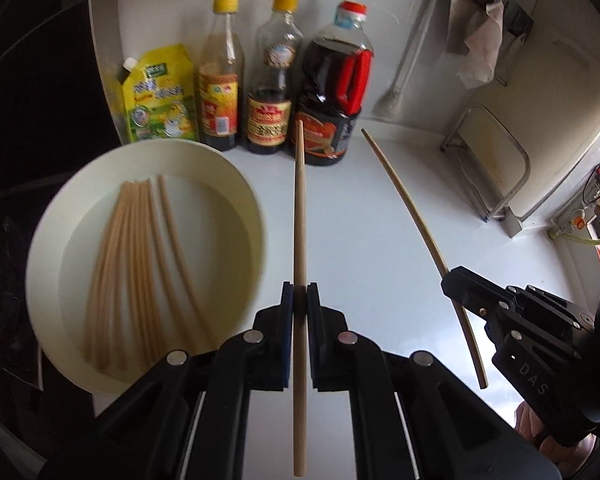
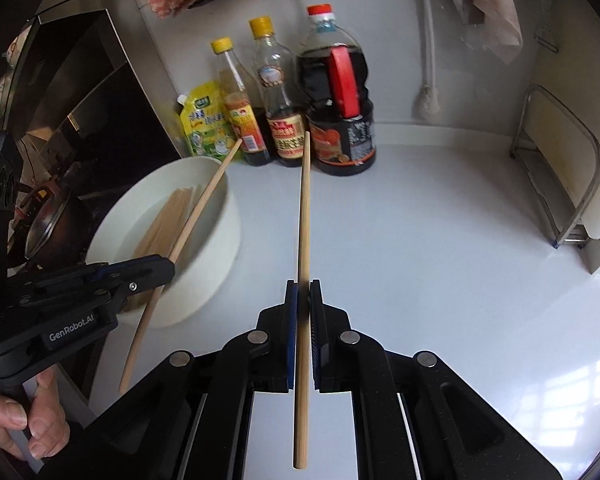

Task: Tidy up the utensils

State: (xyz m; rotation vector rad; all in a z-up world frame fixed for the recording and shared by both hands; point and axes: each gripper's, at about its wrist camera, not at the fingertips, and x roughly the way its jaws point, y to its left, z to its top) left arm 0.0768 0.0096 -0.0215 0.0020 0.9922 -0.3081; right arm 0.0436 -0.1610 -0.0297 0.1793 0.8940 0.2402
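So both grippers have a chopstick each right now. The left gripper (image 1: 300, 294) is clamped tight on one wooden chopstick (image 1: 299, 216), pinched roughly mid-length, so a long stretch sticks out ahead of the jaws toward the sauce bottles and a shorter bit trails back under the fingers. The right gripper (image 2: 303, 292) is doing the same with its own chopstick (image 2: 305, 216), again gripped somewhere around the middle. Both sticks look to be clear of the white countertop (image 2: 420, 260).

The rest of the chopsticks (image 1: 140, 264) are lying in the white bowl (image 1: 244, 184), which sits just left of the left gripper. Straight ahead of both grippers there's a row against the wall: a yellow pouch (image 1: 156, 92), two yellow-capped bottles, and a big soy sauce jug (image 1: 332, 92) with a red handle.

What I'd worry about: these are thin round sticks held at a single point between narrow pads, so they could easily pivot or slide out if a hand swings fast. The long front ends also reach a good way forward, so I reckon a careless turn could knock a bottle over or catch the bowl's rim. And since the two sticks point the same way near each other, they might cross and lever one another loose.
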